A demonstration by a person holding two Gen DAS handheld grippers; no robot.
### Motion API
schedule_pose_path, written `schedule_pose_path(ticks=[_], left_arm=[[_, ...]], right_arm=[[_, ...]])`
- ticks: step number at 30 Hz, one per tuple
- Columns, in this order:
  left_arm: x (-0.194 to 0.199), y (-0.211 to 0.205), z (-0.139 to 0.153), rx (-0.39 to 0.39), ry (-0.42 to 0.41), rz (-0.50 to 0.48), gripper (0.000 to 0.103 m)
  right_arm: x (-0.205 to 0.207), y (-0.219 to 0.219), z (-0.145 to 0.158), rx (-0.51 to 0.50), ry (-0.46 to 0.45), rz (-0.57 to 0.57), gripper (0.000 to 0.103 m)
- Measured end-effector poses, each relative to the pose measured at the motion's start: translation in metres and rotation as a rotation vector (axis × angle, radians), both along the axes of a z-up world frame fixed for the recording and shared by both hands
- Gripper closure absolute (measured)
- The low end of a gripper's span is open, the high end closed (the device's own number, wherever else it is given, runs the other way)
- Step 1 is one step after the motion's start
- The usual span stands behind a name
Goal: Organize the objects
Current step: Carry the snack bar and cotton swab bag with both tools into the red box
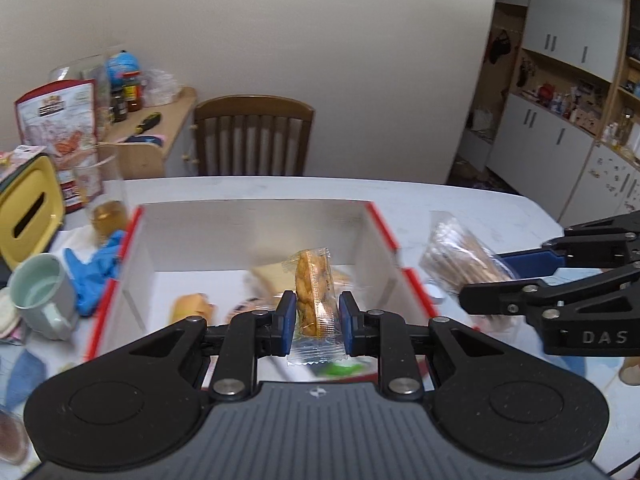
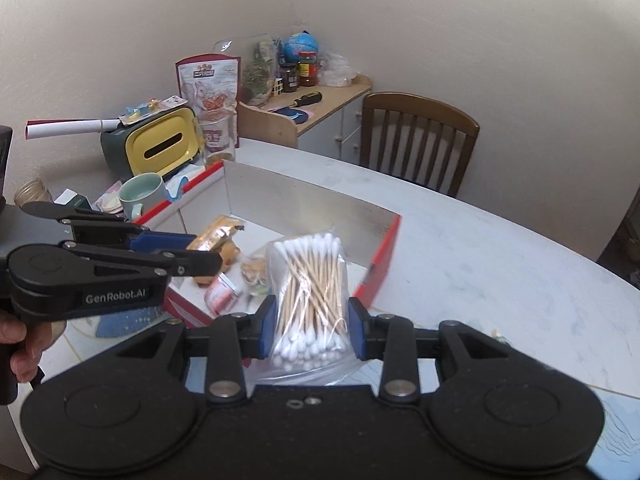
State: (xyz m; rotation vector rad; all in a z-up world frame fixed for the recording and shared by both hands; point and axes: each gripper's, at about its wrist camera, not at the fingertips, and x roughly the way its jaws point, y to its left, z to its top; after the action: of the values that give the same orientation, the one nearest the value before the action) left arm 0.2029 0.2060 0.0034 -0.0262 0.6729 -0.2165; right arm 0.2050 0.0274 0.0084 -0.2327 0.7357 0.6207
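Overhead, two grippers, left gripper (image 1: 314,317), right gripper (image 2: 312,330), one box (image 1: 256,220)

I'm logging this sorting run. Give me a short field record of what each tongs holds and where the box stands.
left tongs: shut on wrapped snack, above the box
right tongs: shut on bag of cotton swabs
box: open, red-edged, on white table, several packets inside
beside box: green mug, blue glove

- An open box (image 1: 256,220) sits mid-frame on the table (image 1: 460,204), snack packets (image 1: 192,308) inside.
- A mug (image 1: 40,296) stands left of it.
- A chair (image 1: 252,136) stands behind the table.
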Motion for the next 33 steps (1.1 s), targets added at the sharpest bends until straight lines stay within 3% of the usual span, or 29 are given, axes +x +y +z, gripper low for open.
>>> schedule_pose_path(ticks=[12, 24, 33], left_arm=[[0.048, 0.054, -0.017, 0.077, 0.058, 0.053, 0.081], [0.107, 0.053, -0.044, 0.177, 0.142, 0.002, 0.081], [0.147, 0.043, -0.063, 0.219, 0.261, -0.034, 0.081]], right_arm=[[0.029, 0.048, -0.021, -0.047, 0.041, 0.006, 0.067], [0.054, 0.076, -0.055, -0.1, 0.09, -0.015, 0.067], [0.058, 0.082, -0.07, -0.118, 0.118, -0.012, 0.066]])
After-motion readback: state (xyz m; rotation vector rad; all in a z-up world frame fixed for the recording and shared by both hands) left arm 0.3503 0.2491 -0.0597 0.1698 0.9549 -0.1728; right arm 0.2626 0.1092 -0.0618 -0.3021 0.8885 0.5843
